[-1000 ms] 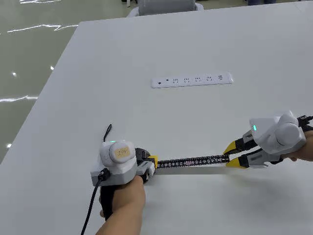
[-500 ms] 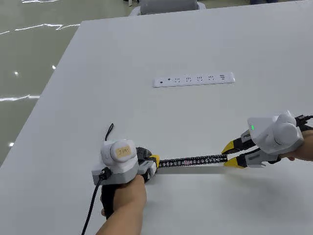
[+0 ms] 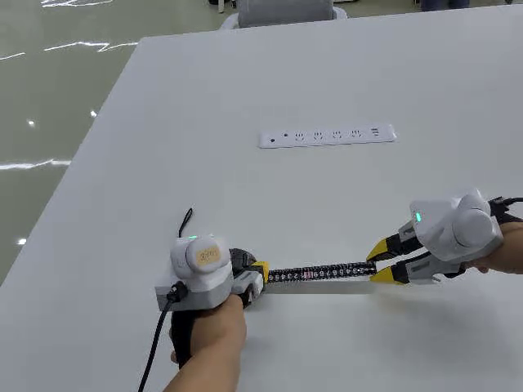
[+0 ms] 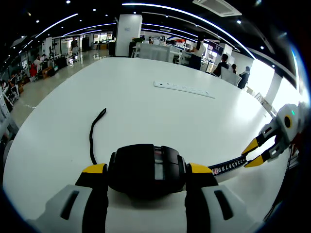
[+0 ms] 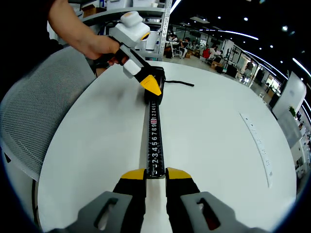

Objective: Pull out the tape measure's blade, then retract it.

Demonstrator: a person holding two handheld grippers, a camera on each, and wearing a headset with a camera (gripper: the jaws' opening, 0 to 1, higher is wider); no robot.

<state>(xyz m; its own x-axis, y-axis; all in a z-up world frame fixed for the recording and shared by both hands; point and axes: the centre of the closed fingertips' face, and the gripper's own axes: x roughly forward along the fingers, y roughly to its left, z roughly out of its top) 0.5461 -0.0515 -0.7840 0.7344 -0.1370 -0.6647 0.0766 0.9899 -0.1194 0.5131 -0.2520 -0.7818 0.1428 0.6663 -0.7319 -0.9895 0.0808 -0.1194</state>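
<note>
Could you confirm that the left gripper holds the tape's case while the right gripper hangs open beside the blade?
Not quite: the right gripper is shut on the blade, per the right gripper view; the left gripper does hold the case.

The tape measure (image 4: 146,170) is matt black plastic, on a smooth white table (image 3: 204,180) with a soft sheen.

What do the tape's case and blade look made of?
Case: black, likely matte plastic or rubber; its highlights are dull and soft. Blade: thin black strip with printed white numerals, probably coated steel, since it runs straight when pulled out; not certain.
</note>
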